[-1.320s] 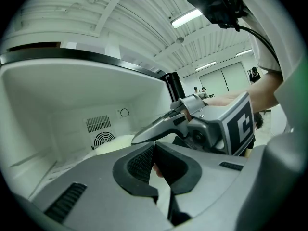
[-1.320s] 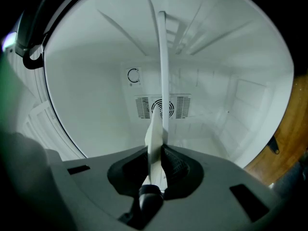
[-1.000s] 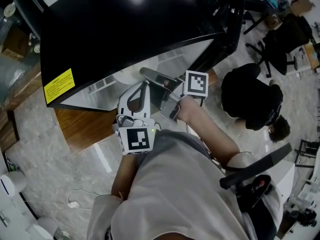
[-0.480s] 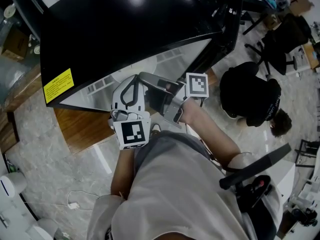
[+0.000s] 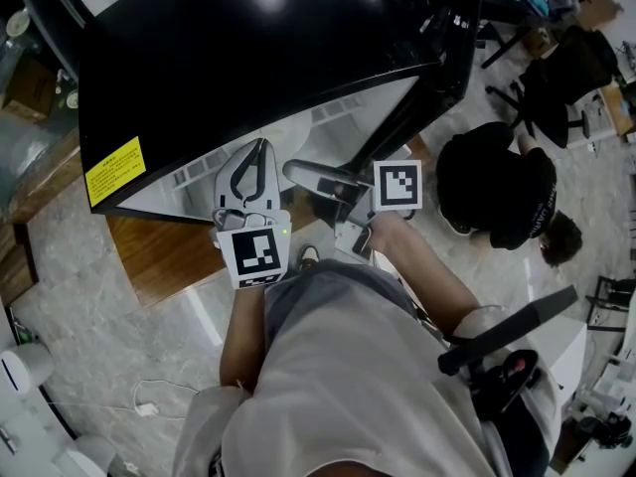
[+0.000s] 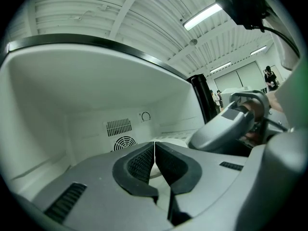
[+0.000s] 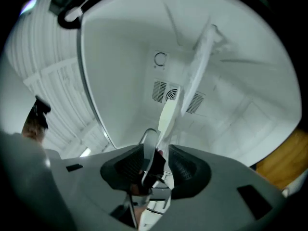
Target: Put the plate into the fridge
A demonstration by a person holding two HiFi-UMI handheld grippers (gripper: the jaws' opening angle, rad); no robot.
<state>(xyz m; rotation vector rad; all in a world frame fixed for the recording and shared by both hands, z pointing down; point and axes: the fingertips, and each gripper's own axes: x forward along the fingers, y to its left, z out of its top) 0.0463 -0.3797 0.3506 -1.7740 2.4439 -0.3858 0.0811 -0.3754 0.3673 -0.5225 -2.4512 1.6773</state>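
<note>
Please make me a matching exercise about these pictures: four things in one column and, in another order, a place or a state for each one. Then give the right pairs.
Things:
1. left gripper
2. round white plate
3. yellow rectangular warning sticker
4. brown wooden surface

Places or states:
a. on the outside of the black fridge
b. jaws together, nothing between them
c. under the fridge
d. inside the fridge

Pairs: 1-b, 2-d, 3-a, 4-c.

Left gripper (image 6: 154, 150) swung up, now aimed into the fridge (image 5: 248, 48). Right gripper (image 7: 157, 159) slid back some, jaws closing, plate (image 7: 168, 112) rim loose between them.
</note>
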